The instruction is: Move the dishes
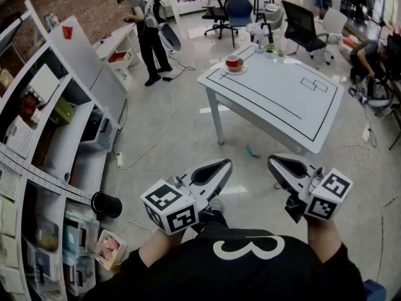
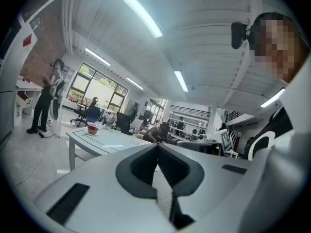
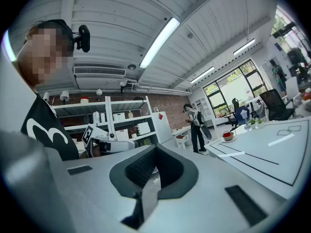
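On table point(image 1: 282, 99), dishes point(image 1: 235, 63) well beyond tools point(image 1: 224, 164) point(image 1: 272, 162)

Cup point(image 1: 233, 61) on saucer point(image 1: 242, 71) at table's point(image 1: 276, 99) far corner; shelving point(image 1: 37, 168) left.

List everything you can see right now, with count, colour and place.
table: one, white with black lines, ahead of the person
cup: one, red, at the table's far left corner
saucer: one, pale, under the cup
chairs: two clear ones, one blue and one black, beyond the table
shelves: one unit, white, along the left
cylinder: one, black, by the shelves' near end
other people: two, dark clothes, one standing far left, one bent down far right
left claw: one, white and grey, shut, empty, held low
right claw: one, white and grey, shut, empty, held low
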Tool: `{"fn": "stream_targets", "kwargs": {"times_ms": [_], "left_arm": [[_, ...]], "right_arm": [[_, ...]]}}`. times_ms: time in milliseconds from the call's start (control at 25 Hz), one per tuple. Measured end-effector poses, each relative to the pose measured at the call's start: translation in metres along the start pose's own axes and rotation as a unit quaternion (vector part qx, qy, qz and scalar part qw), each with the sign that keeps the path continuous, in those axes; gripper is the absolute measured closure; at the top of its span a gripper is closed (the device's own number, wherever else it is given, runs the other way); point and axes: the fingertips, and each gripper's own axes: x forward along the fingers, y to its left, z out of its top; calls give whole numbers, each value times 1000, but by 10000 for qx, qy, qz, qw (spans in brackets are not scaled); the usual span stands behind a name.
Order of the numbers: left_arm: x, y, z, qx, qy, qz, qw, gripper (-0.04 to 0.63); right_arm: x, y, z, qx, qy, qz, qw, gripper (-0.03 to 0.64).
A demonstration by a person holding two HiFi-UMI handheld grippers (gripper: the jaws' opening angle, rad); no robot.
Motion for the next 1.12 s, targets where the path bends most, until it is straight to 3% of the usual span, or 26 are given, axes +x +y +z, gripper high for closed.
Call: {"fn": "stream_targets", "kwargs": {"times_ms": [360, 600, 680, 760, 1120], "left_arm": [[1, -18, 9, 175, -75, -58, 9998, 594], [4, -21, 13, 216, -126, -59, 9997, 594], [5, -17, 12, 198, -114, -54, 9997, 594], [7, -14, 9, 136, -69, -47, 9999, 594], [19, 23, 8, -23, 55, -7, 10000, 594]], "right_arm": [[-19, 3, 16, -132, -60, -85, 9999, 609], [-25, -8, 14, -55, -29, -371, 9993, 603], [-23, -9, 13, -120, 21, -353, 9993, 547], [-20, -9, 10, -134, 76, -300, 9994, 416], [2, -35, 7, -378, 64, -551, 9977, 265]]}}
